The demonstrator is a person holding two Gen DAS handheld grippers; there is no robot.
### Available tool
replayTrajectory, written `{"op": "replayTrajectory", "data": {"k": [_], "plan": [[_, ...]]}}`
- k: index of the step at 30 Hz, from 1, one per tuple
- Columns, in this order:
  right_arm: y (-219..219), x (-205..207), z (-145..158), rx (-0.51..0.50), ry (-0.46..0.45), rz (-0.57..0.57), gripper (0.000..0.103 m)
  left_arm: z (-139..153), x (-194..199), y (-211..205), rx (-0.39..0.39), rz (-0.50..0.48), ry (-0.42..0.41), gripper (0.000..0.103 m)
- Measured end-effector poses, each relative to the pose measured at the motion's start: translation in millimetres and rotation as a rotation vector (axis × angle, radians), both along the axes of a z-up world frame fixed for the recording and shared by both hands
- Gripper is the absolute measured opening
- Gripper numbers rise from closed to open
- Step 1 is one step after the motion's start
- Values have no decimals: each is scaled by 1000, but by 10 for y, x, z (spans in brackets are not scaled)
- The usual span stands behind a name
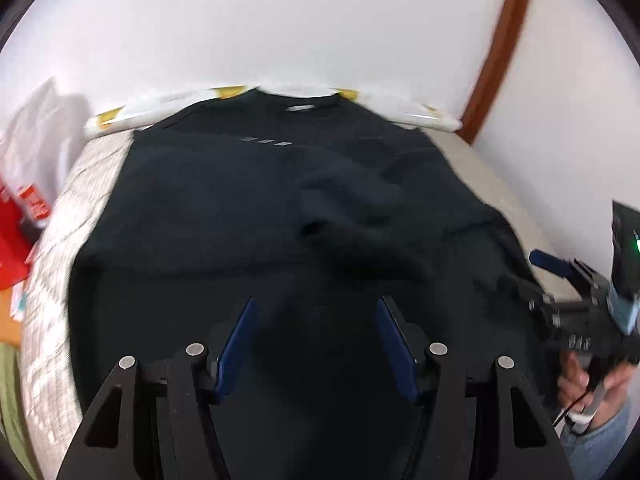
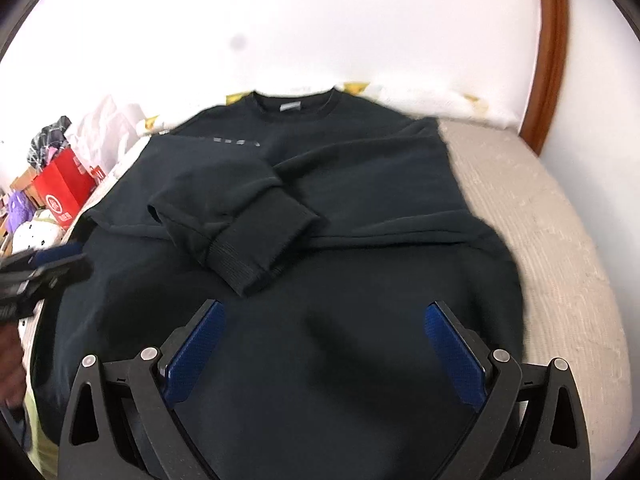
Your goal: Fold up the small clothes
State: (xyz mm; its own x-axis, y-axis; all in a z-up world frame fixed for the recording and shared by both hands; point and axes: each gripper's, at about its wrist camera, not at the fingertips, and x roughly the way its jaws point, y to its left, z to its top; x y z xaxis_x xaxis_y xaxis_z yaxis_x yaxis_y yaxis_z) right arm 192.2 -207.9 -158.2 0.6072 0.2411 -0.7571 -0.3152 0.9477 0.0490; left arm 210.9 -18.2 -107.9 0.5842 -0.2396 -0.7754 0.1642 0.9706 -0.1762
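A dark sweatshirt lies flat on a bed, both sleeves folded across its chest. Left gripper and right gripper hover above it, fingers released. Only the right view shows crossed cuffs sharply; the left shows a hand.

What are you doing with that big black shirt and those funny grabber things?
A person is folding a black sweatshirt spread out on a bed, with a grabber in each hand. Both sleeves already lie folded across the chest. The left gripper and the right gripper hover over the bottom part of the sweatshirt, both open and holding nothing. The bottom has not been folded up yet.
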Motion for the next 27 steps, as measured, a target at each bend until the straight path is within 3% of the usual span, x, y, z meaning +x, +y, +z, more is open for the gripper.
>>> {"op": "replayTrajectory", "data": {"k": [6, 15, 20, 24, 26, 27], "plan": [[-608, -181, 59, 3, -32, -120, 99, -101, 327, -605, 28, -85, 16, 61], [-1379, -383, 27, -5, -39, -278, 99, -485, 746, -1261, 159, -154, 26, 61], [-1504, -396, -75, 16, -5, -317, 99, -615, 796, -1501, 300, -152, -13, 62], [-1414, -374, -112, 18, 15, -300, 99, -622, 779, -1498, 392, -122, -62, 27], [-1326, -385, -95, 9, 9, -278, 99, -533, 783, -1352, 293, -143, -33, 10], [-1267, -395, -75, 6, 1, -262, 99, -483, 774, -1291, 259, -140, -28, 10]]}}
